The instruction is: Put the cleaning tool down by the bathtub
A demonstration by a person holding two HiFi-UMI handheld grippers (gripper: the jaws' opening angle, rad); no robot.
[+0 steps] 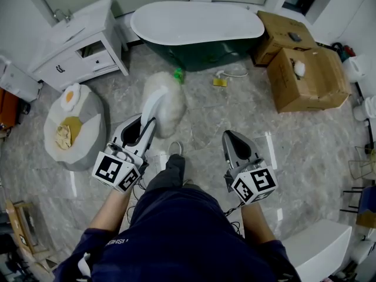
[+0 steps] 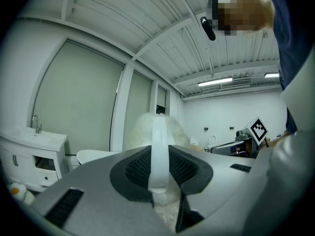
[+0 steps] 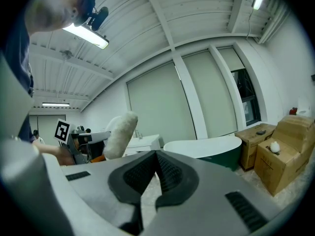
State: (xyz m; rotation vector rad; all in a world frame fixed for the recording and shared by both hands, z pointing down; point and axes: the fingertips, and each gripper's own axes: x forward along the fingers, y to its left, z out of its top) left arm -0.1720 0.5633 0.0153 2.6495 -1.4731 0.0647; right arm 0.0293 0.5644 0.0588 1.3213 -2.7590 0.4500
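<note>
Judging from how things lie, the putting-down is not yet done. The bathtub [image 1: 197, 22], white inside and dark green outside, stands at the far side of the marble floor [image 1: 294, 151], with two cardboard boxes [image 1: 305, 78] just beside its right end. The cleaning tool [image 1: 164, 101], a fluffy white head on a flat white handle [image 2: 159, 151], is up off the floor on the person's side of the bathtub, near its middle but not against it. The left gripper [image 1: 144, 125] carries it, jaws clamped narrowly on the handle and the fluffy head pointing toward the bathtub. The right gripper [image 1: 230, 135], farther from the bathtub than that head, has its jaws together with nothing between them. A small green item [image 1: 178, 73] and a yellow one with a cord [image 1: 220, 81] lie on the floor close to the bathtub's near side. What is left, as I judge it: bring the tool closer, lower it to the floor beside the bathtub clear of those items, and let go.
</note>
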